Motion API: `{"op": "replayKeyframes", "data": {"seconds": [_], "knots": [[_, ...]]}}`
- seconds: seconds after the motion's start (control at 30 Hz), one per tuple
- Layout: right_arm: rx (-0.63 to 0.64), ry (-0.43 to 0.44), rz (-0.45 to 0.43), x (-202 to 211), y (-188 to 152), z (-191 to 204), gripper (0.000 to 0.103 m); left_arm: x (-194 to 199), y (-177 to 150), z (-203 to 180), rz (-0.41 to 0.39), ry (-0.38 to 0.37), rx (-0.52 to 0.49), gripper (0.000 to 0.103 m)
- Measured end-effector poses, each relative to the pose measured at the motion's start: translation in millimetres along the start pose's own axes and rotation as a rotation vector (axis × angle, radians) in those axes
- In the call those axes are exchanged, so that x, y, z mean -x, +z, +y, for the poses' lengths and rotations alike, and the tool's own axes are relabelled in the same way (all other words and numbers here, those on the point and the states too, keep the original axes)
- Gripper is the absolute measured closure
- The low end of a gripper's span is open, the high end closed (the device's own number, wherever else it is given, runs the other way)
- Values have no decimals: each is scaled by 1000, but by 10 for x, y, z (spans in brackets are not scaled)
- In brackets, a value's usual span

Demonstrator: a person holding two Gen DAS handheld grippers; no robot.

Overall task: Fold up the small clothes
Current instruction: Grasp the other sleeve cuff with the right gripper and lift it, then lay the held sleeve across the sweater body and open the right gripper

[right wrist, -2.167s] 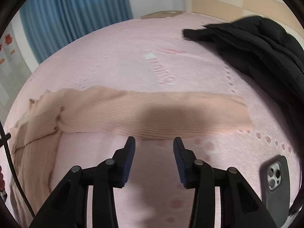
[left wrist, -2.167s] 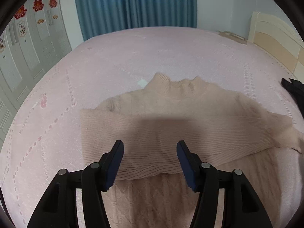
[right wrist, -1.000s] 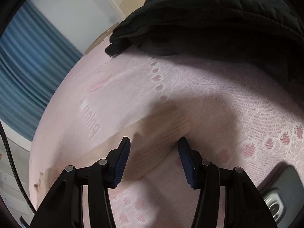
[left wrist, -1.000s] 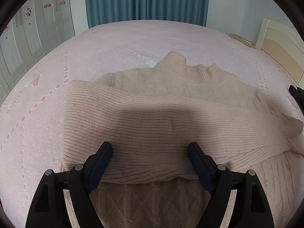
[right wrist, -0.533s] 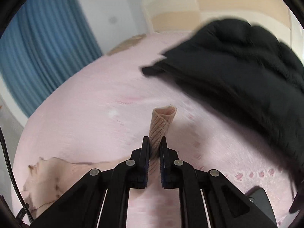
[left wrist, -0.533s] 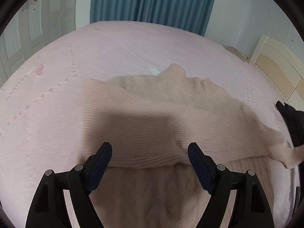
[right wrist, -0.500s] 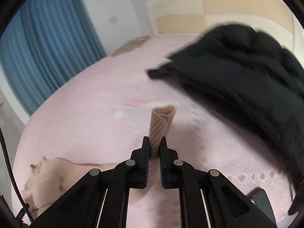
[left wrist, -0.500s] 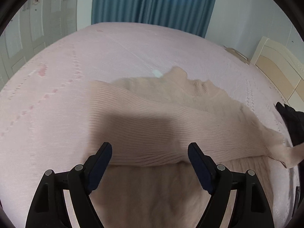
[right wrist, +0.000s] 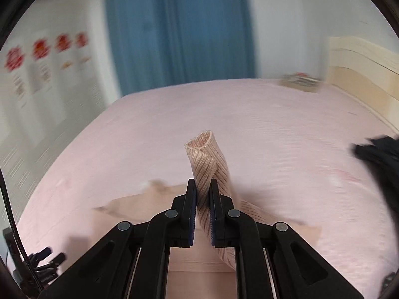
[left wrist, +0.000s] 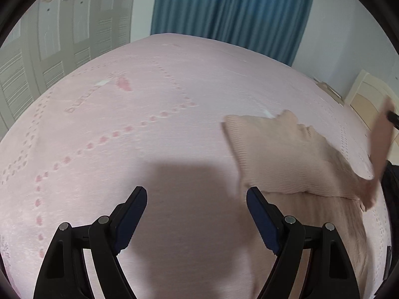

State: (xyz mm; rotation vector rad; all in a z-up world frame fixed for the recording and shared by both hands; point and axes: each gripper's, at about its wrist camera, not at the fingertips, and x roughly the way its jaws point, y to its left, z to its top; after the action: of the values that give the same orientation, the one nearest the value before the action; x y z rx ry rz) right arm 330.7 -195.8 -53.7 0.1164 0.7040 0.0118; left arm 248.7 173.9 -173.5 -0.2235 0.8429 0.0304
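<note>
A beige knit sweater (left wrist: 286,157) lies on the pink bed (left wrist: 149,124), with one ribbed sleeve folded across its body. My left gripper (left wrist: 195,213) is open and empty, over bare bedspread to the left of the sweater. My right gripper (right wrist: 202,194) is shut on the cuff of the other sleeve (right wrist: 205,157) and holds it up above the sweater's body (right wrist: 139,206). That raised sleeve also shows at the right edge of the left wrist view (left wrist: 380,142).
Dark clothing (right wrist: 379,159) lies on the bed at the right. A blue curtain (left wrist: 229,7) hangs behind the bed. A wardrobe (left wrist: 49,49) stands on the left and a wooden headboard (right wrist: 361,74) on the right.
My right gripper has lifted the sleeve cuff and swung it left over the sweater. My left gripper has moved left off the sweater, still open.
</note>
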Motion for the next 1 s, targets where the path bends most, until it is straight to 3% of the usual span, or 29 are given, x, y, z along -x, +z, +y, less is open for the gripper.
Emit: {"op": "replayKeyframes", "data": {"seconds": [0.13,0.2,0.27,0.33,0.5,0.7,0.83,1.0], "knots": [[98,111,7,-369,-156,877,93,-27,-71,253,20,-21,25,23],[106,164,65,-618,-326,1137,91,-47,-114,305,35,-48,17,23],[108,216,122,-826,-494,1269,80,-62,-154,289,32,-62,-17,23],[116,225,176,-1016,-659,1267,59,-89,-181,253,35,-84,-33,22],[72,203,195,-1050,-793,793,54,-197,-174,36,61,-194,-11,23],[46,15,177,-730,-987,-351,54,-396,-4,-471,74,-307,16,24],[22,-71,222,-654,-1217,-917,54,-565,73,-715,90,-363,64,44],[-6,-101,258,-700,-1500,-1217,54,-807,118,-810,116,-331,143,53]]}}
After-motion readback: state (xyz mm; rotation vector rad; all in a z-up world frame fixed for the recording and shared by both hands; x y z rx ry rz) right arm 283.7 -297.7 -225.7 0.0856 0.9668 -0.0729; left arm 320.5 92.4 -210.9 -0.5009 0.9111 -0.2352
